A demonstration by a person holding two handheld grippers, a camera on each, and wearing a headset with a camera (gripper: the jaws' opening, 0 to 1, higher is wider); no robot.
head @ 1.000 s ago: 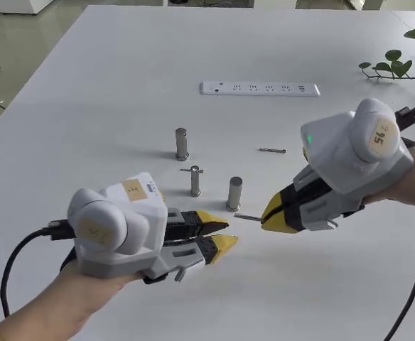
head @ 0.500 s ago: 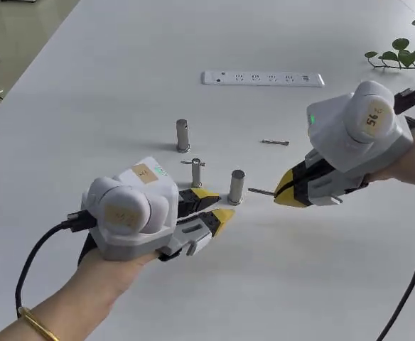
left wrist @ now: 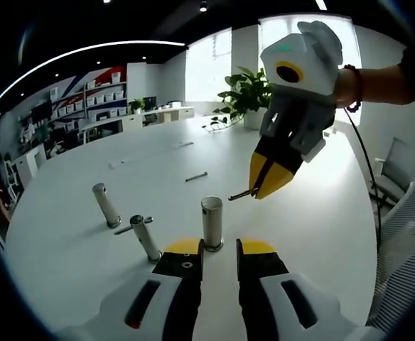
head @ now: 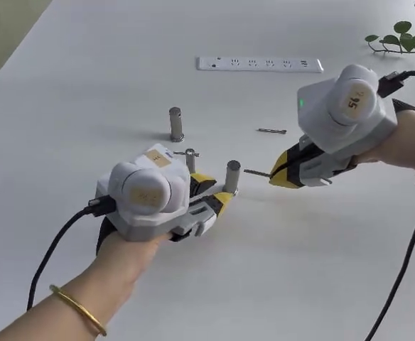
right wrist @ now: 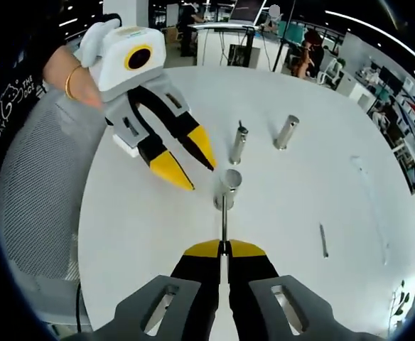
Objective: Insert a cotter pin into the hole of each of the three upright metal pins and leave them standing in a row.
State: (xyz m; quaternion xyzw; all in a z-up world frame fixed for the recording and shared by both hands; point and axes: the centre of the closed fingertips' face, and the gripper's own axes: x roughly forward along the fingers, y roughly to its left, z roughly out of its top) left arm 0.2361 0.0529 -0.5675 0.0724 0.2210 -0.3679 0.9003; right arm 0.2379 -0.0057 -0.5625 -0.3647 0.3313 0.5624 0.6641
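Observation:
Three upright metal pins stand on the white table: the far pin, the middle pin with a cotter pin through its top, and the near pin. My left gripper is open, its tips just short of the near pin's base. My right gripper is shut on a cotter pin that points at the near pin, with its tip close to the pin's upper part. In the right gripper view, that cotter pin runs straight out from the yellow tips.
A loose cotter pin lies on the table behind the right gripper. At the back lies a white power strip, and a plant trails in at the far right. Cables hang from both grippers.
My left gripper has moved forward to the near pin's base. My right gripper has kept the cotter pin aimed at that pin, now nearer its top. The camera has shifted.

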